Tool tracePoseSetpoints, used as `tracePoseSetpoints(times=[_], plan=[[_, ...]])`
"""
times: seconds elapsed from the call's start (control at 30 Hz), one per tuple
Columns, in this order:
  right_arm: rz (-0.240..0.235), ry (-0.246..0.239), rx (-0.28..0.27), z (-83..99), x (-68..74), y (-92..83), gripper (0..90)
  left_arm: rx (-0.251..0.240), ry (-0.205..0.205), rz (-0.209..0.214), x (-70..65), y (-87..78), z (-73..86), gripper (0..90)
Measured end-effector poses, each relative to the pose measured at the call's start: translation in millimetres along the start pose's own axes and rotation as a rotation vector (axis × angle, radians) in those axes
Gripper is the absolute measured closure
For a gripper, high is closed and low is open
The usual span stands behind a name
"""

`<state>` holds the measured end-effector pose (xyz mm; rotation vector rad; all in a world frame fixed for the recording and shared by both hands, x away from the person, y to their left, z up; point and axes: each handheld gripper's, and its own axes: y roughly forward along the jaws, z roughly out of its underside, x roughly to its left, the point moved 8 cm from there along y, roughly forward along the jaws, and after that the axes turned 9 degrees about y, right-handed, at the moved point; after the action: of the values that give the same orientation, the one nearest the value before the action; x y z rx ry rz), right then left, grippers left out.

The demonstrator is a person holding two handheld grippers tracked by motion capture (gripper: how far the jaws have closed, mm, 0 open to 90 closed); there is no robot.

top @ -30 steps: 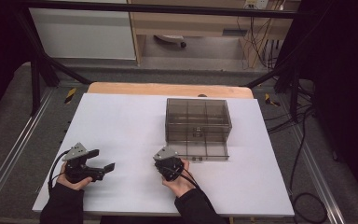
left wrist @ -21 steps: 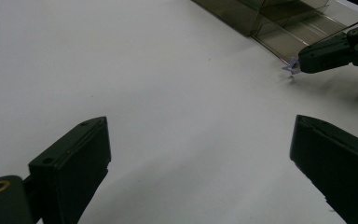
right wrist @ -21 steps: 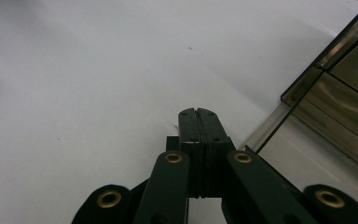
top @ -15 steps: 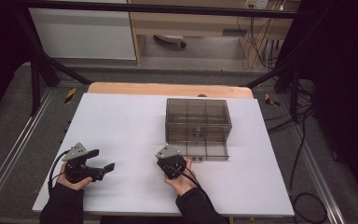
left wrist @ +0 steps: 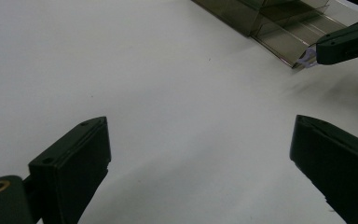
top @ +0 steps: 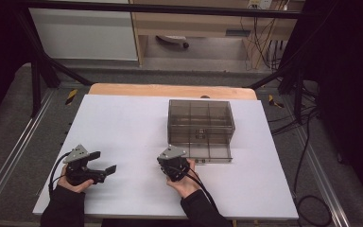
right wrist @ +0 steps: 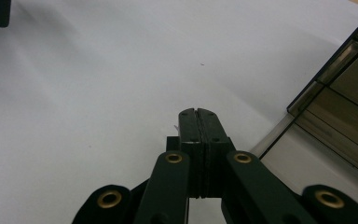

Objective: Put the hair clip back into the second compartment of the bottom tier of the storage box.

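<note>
Spreading across most of the high view is the big white rectangular table top (top: 132, 127), bare on its left half. Toward two o'clock from its middle stands the smoky transparent plastic organizer box (top: 199, 123), divided into compartments, with its shallow clear drawer (top: 213, 153) pulled out toward the person.

From above, the left gripper (top: 105, 163) sits at about seven o'clock on the table, well apart from the box, held in a dark-sleeved hand (top: 73, 182). Its own view makes the state plain: the two black jaws stand wide apart with only white table between them, and the box shows far off at one o'clock.

The right gripper (top: 174, 166) is at about five o'clock, just beside the front left corner of the drawer. From overhead its jaws are hard to read; the right gripper view shows them pressed flat together (right wrist: 198, 122), tips near the table, with the drawer's corner at three o'clock. A tiny pale sliver peeks out beside the tips (right wrist: 175, 126); the left gripper view shows a small whitish scrap (left wrist: 307, 58) at that gripper's tip, though I cannot tell what it is.
</note>
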<state>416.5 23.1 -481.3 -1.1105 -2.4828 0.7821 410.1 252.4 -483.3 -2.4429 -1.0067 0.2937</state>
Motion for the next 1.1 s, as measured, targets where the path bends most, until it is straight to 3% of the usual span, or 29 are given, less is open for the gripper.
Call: tracePoseSetpoints(times=[0.47, 1.1], plan=[[-0.042, -0.002, 0.010, -4.4, 2.5, -7.8, 90.0, 0.001, 0.002, -0.001, 0.1, 0.0, 0.1, 4.5], [-0.039, 0.004, -0.001, -9.1, -7.8, -24.0, 90.0, 0.002, 0.001, -0.001, 0.0, 0.1, 0.2, 4.6]])
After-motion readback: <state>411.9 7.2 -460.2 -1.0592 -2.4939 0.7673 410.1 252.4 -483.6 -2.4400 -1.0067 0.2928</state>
